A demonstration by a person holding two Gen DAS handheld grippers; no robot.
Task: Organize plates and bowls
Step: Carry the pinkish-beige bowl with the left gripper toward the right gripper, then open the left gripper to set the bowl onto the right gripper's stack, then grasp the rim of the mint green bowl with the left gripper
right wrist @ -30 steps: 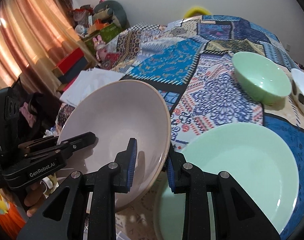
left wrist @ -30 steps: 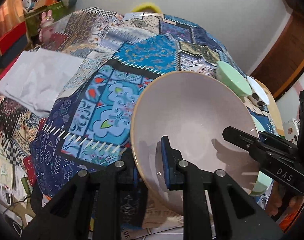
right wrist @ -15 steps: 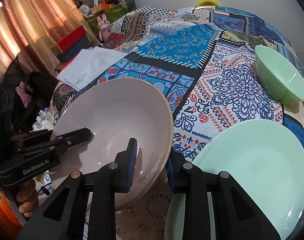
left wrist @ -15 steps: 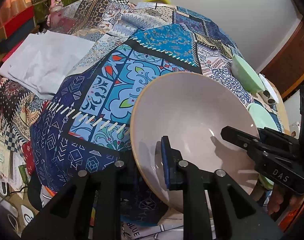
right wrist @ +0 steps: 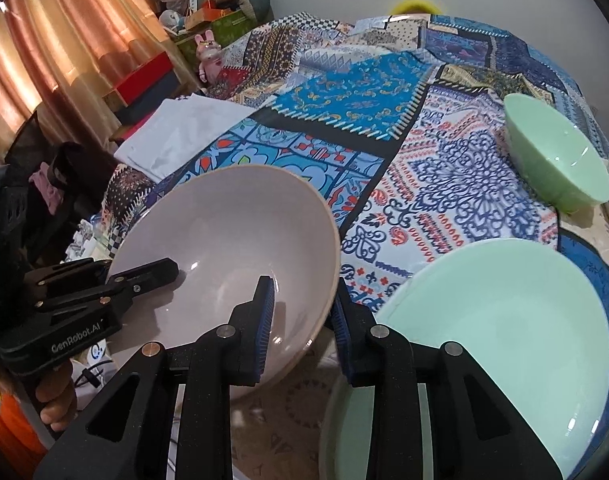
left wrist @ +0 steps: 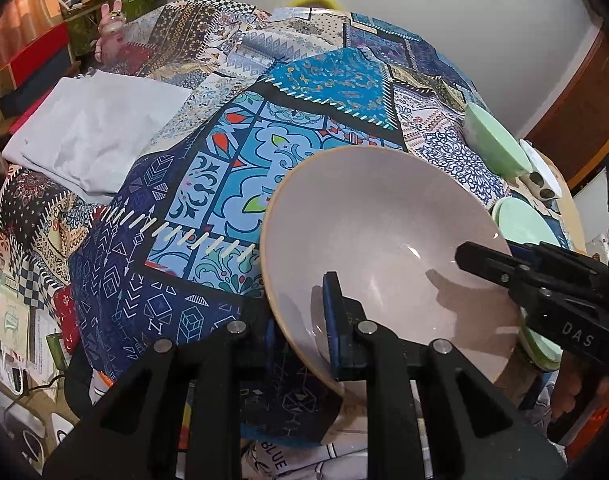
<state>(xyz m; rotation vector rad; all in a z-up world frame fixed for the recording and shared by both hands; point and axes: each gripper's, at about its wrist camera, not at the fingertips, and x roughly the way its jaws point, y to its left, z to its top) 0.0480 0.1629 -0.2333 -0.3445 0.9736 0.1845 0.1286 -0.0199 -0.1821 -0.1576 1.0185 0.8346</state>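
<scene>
Both grippers hold a large pale pink bowl (left wrist: 384,232) (right wrist: 224,232) by its rim, from opposite sides, at the near edge of the table. My left gripper (left wrist: 300,324) is shut on the rim nearest its camera. The right gripper (right wrist: 302,316) is shut on the opposite rim. Each gripper shows in the other's view: the right gripper (left wrist: 544,292) and the left gripper (right wrist: 104,284). A mint green plate (right wrist: 496,332) (left wrist: 520,224) lies just right of the pink bowl. A mint green bowl (right wrist: 556,164) (left wrist: 492,140) stands farther back on the right.
A patchwork cloth (left wrist: 324,80) covers the table. A white folded cloth (left wrist: 92,132) lies at its left side. A small white dish (left wrist: 540,172) sits beyond the green bowl. Boxes, toys and a curtain (right wrist: 44,60) fill the room on the left. Papers lie on the floor below.
Both grippers have carried the pink bowl a little to the left, away from the green plate. Both grips on the rim are unchanged.
</scene>
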